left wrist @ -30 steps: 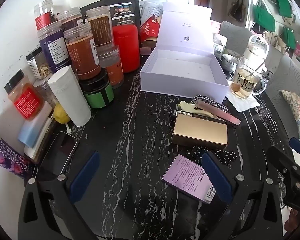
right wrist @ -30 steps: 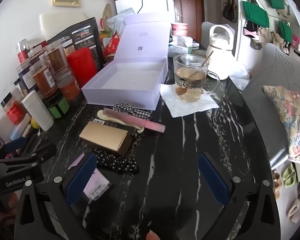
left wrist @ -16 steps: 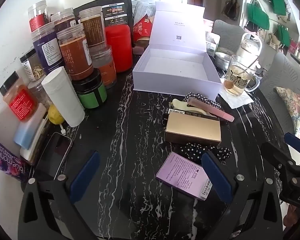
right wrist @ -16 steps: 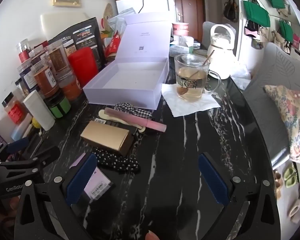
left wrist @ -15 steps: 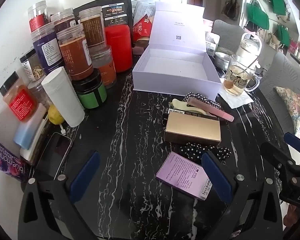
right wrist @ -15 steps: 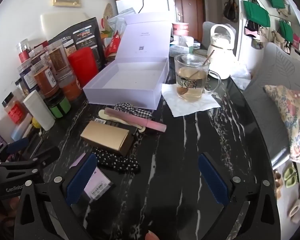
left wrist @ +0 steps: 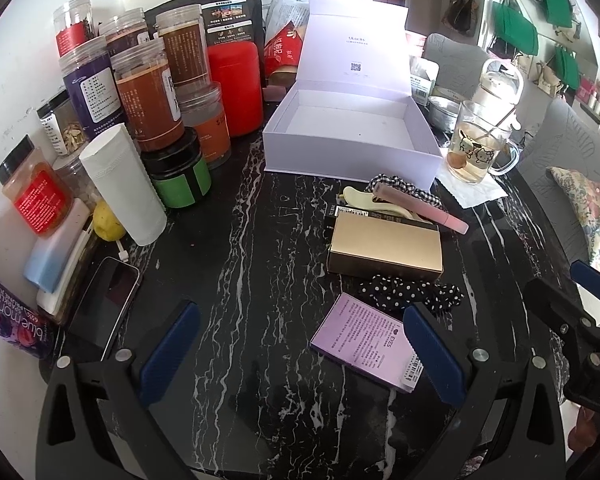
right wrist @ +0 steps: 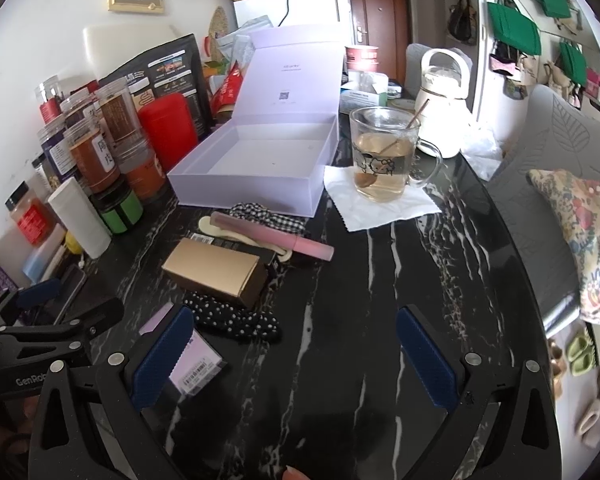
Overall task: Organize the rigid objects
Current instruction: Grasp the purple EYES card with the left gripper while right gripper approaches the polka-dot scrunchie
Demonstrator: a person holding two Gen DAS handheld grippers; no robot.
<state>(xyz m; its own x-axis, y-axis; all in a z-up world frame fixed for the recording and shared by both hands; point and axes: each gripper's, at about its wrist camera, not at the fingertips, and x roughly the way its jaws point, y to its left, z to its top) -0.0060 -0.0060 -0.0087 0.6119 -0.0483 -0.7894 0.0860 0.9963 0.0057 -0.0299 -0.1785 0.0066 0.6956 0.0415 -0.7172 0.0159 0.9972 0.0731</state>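
Left tongs [left wrist: 300, 354] apart, empty, low over dark marble surface [left wrist: 236, 264]. Right tongs [right wrist: 296, 356] apart too, empty.

Purple card box [left wrist: 366, 342] just inside left tongs' right finger; gold box [left wrist: 384, 250] ahead, dotted scrunchie [left wrist: 410, 294] between them. Open white box [left wrist: 352, 128] farther ahead, empty, likely destination.

Step, as judged: start first pick. Centre tongs over purple card box, grip long edges, avoid snagging scrunchie, lift flat.

Versus one second back: left view nudged forward; objects unmoved; both tongs equally wide.

- Left gripper [left wrist: 300, 356]: black frame, blue ribbed pads [left wrist: 169, 354], silver screws.
- Right gripper [right wrist: 294, 360]: same black frame, blue pads [right wrist: 426, 358]; white letters "GenRob" at lower left.
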